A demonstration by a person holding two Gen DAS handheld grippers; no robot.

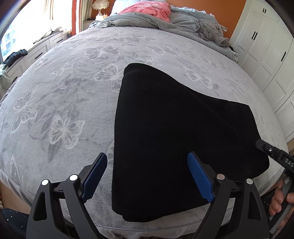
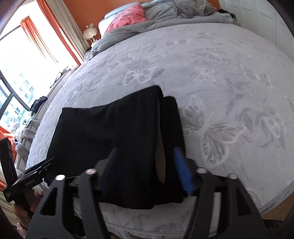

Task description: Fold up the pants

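The black pants [image 1: 174, 132] lie folded on the grey butterfly-print bed [image 1: 73, 88], near its front edge. My left gripper [image 1: 147, 174] is open, its blue pads [image 1: 199, 176] spread wide; the right pad lies over the pants' near left part, the left pad over the bedspread. In the right wrist view the pants [image 2: 110, 132] show stacked layers with an open gap on the right side. My right gripper [image 2: 145, 169] is open, its fingers straddling the pants' near edge. The right gripper also shows at the right edge of the left wrist view [image 1: 275, 156].
A rumpled grey duvet [image 1: 165, 22] and a pink garment [image 1: 150, 9] lie at the head of the bed. White wardrobes [image 1: 266, 51] stand to the right. A window with orange curtains and a low white cabinet [image 1: 36, 49] stand to the left.
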